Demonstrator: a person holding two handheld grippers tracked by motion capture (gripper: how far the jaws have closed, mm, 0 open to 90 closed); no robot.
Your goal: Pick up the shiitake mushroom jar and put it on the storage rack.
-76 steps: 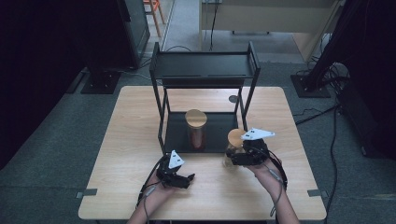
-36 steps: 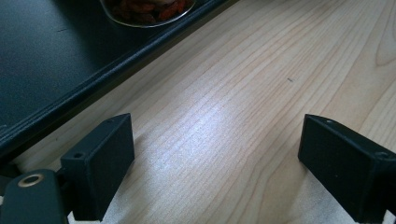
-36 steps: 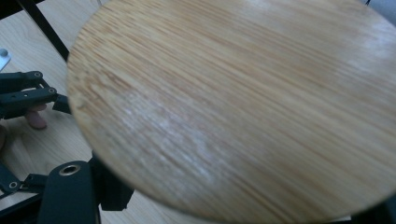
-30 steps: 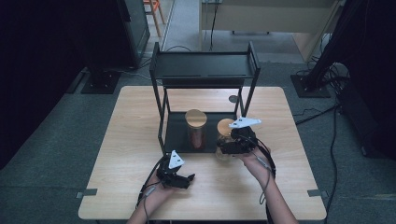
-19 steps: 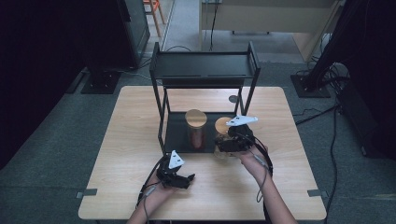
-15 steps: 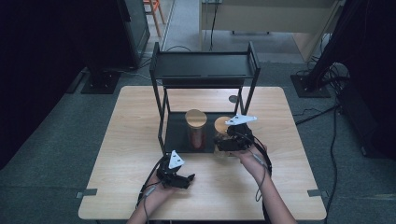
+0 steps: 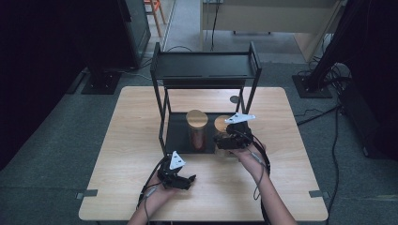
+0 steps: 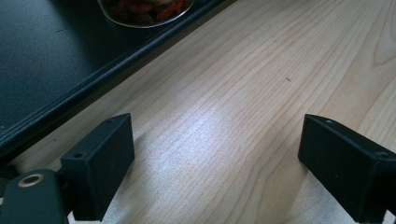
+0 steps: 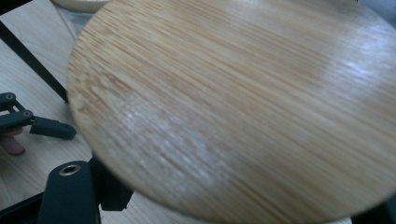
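My high view is dim, with dark, underexposed left and right edges; only the pale wooden table (image 7: 141, 140) is evenly lit, from above. In my left gripper view, a soft white glare patch sits on the wood, which is sharp. In my right gripper view, a close bamboo lid (image 9: 243, 102) looks blurred, with faint sheen.

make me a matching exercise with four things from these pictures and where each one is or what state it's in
Column one:
1. left gripper
2. right gripper
3. jar with red contents
4. top shelf of the black rack

Column two:
a. stands on the rack's bottom tray
b. bare, nothing on it
c. open, low over the bare table
d. around a jar with a bamboo lid

Pairs: 1-c, 2-d, 3-a, 4-b
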